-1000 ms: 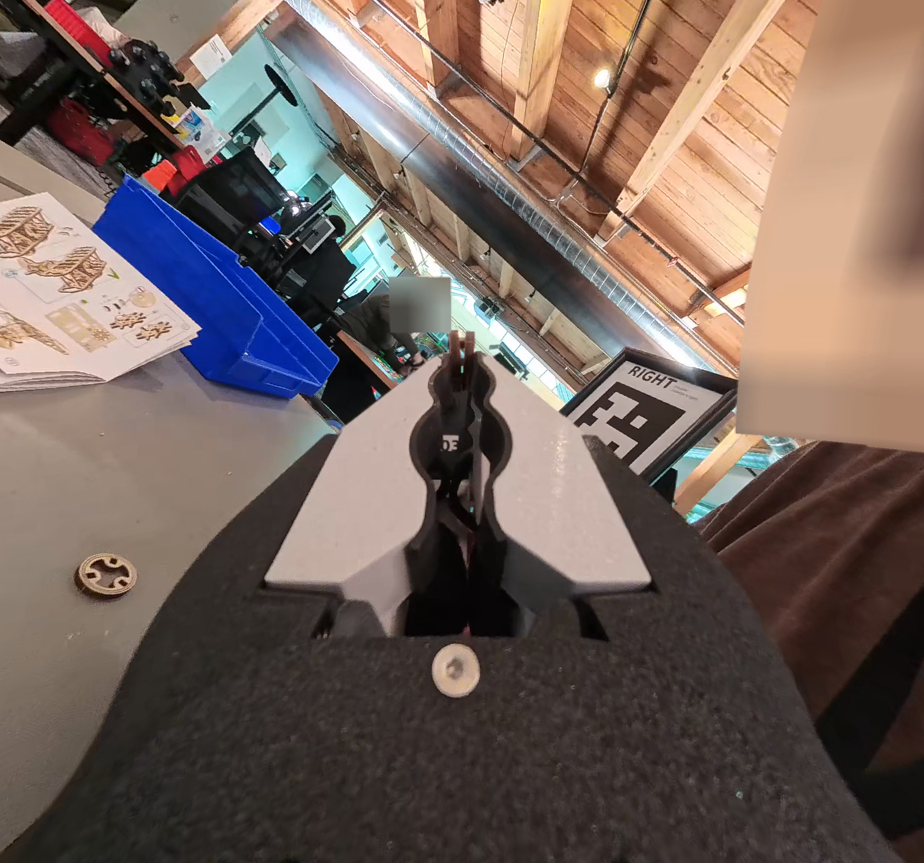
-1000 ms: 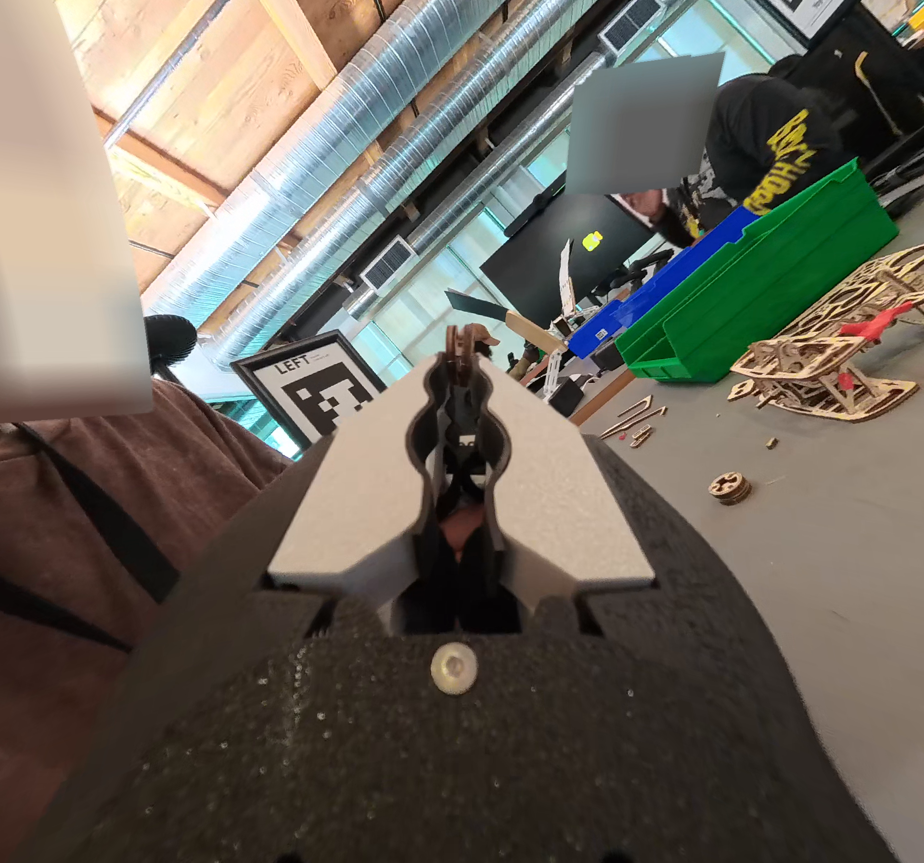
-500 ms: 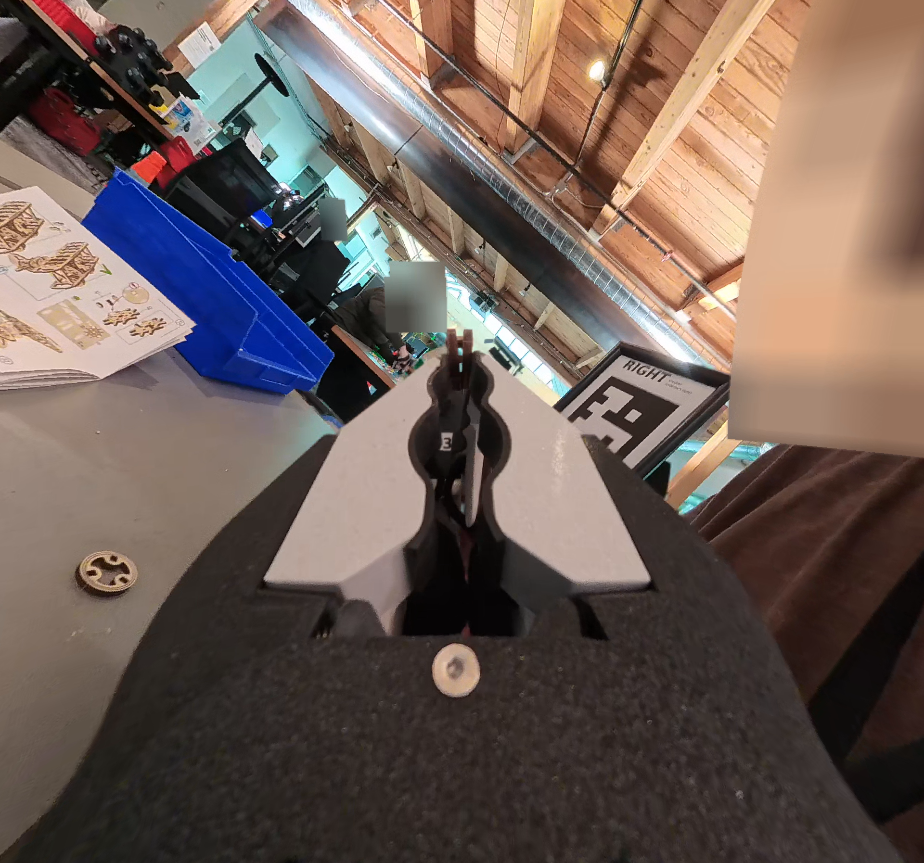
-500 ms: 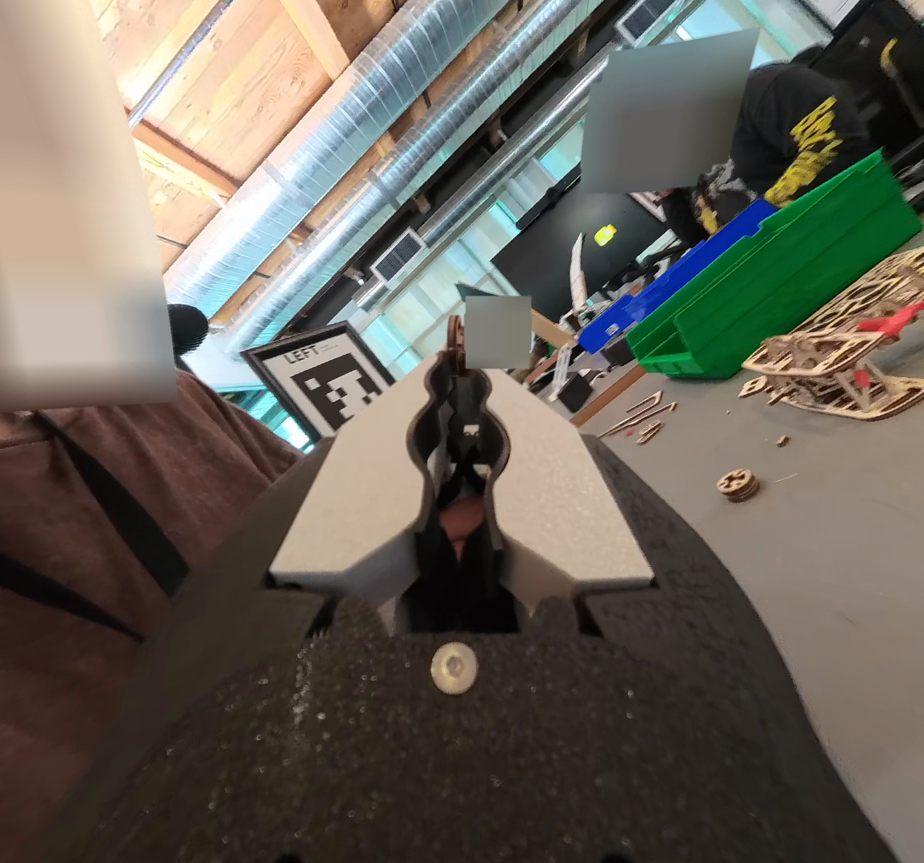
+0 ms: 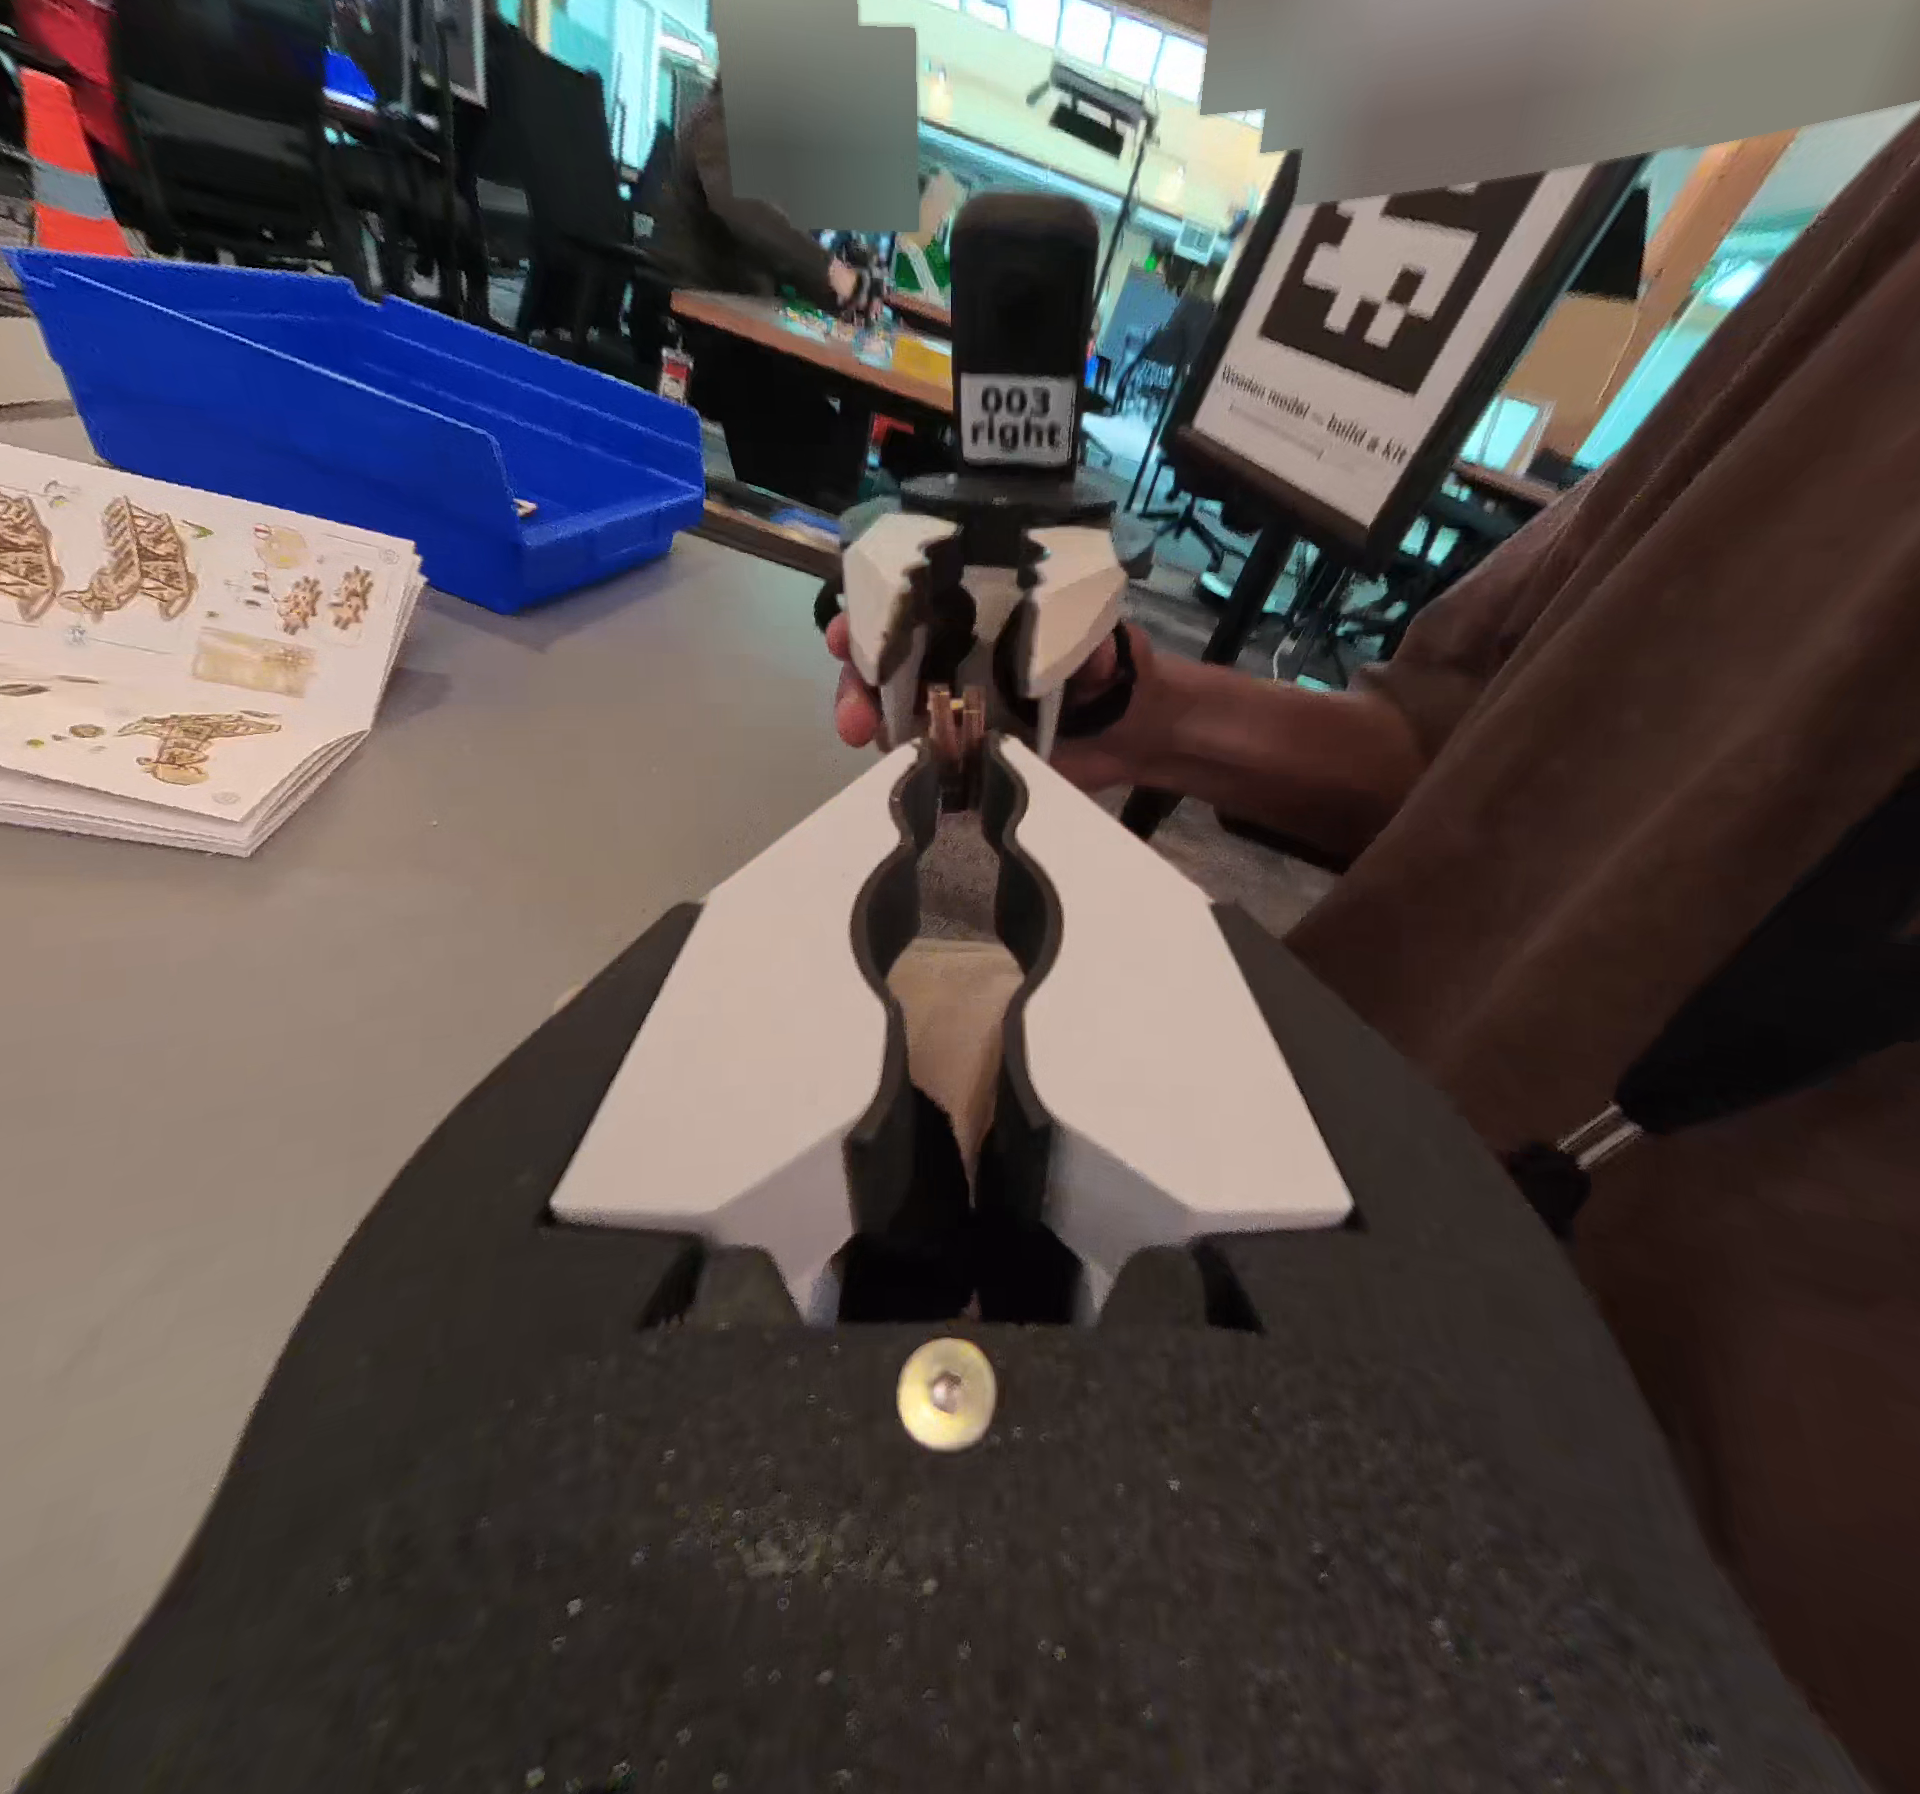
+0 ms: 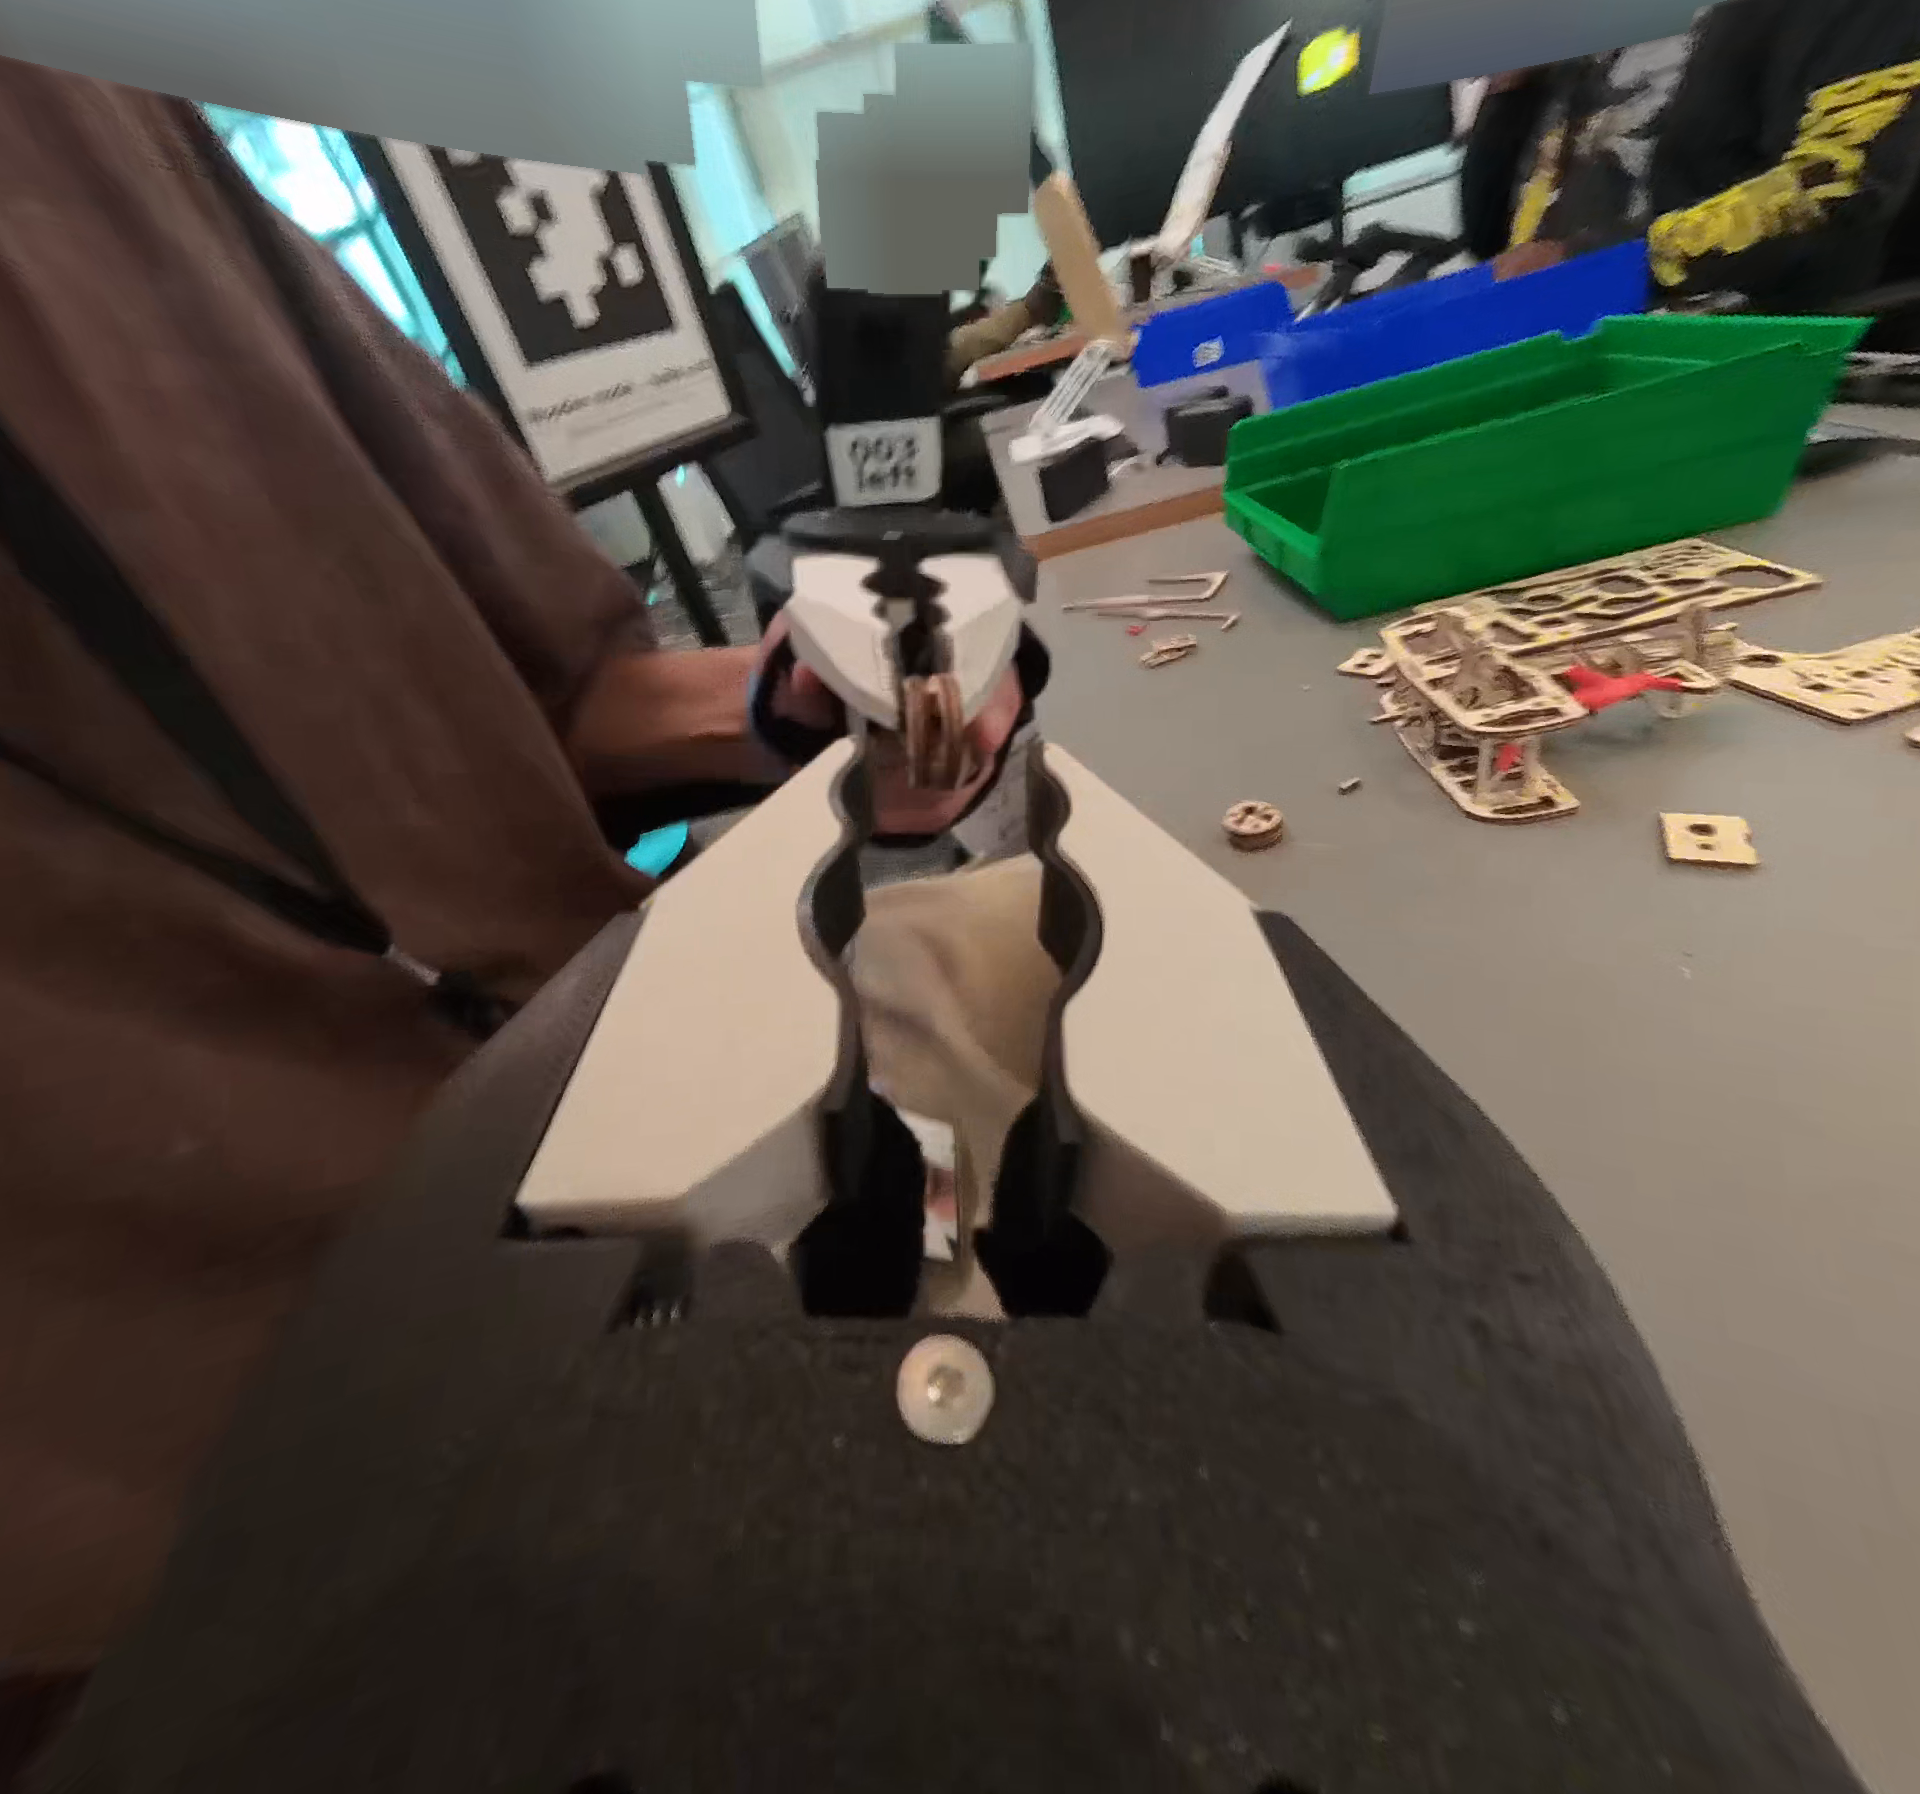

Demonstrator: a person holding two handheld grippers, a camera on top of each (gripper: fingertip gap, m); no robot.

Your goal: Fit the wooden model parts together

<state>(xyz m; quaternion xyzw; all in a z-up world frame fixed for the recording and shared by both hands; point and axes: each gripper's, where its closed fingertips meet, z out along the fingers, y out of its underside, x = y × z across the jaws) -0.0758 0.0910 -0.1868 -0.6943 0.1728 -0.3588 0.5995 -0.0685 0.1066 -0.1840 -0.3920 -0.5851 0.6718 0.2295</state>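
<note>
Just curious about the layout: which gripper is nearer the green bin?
Left. The left gripper is up ahead, roughly level with the green bin, which sits off to its side; the right gripper faces it from farther back.

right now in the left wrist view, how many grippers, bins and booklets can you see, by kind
grippers: 2, the left gripper and the right gripper
blue bin: 1
instruction booklet: 1
total: 4
</note>
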